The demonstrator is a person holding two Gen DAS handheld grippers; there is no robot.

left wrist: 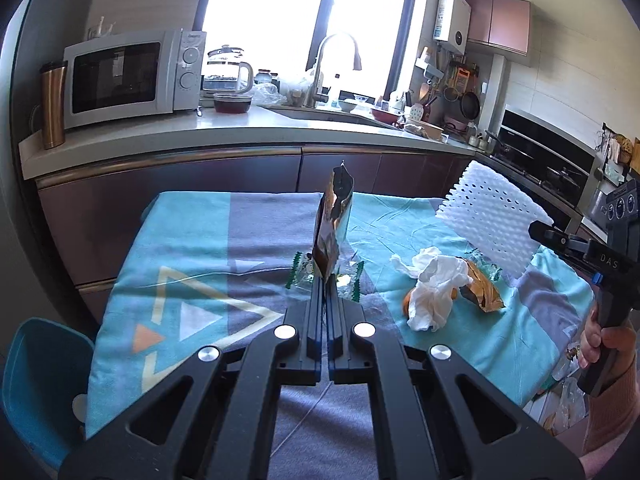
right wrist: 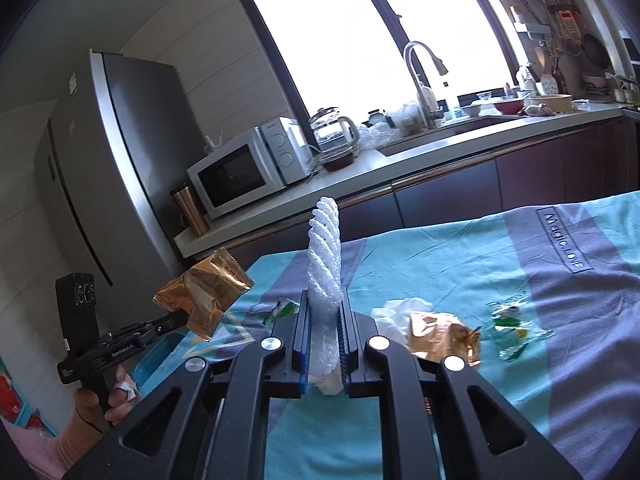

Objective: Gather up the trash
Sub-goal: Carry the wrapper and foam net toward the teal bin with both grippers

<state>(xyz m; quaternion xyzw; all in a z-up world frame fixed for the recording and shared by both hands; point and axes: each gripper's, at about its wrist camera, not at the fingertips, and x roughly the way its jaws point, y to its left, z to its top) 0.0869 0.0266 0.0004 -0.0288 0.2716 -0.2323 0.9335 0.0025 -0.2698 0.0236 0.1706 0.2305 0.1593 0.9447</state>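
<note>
- Two grippers are each carrying one piece of trash above the table (left wrist: 192,240): your left gripper (left wrist: 325,280) is clamping the lower edge of a gold foil wrapper (left wrist: 334,220) that is standing upright past its tips, and your right gripper (right wrist: 325,308) is squeezing a white foam net sleeve (right wrist: 325,252) between its pads.
- Beyond and to the right of your left tips, a crumpled white tissue (left wrist: 436,292) is lying against a second gold wrapper (left wrist: 482,292) on the cloth; clear green-printed candy wrappers (left wrist: 348,280) are lying just under and beside those tips.
- You are risking a dropped gold foil wrapper: the grip is taking only a thin margin of slick foil, so a quick swing could be pulling it free.
- You are risking a slipped sleeve too, since soft foam is compressing and could be creeping out of the pads.
- No bin or bag is showing in either view, so I am unable to say where the drop point is.
- Something pale is showing below the table edge at the far right of the left view; it is too cut off to identify.
</note>
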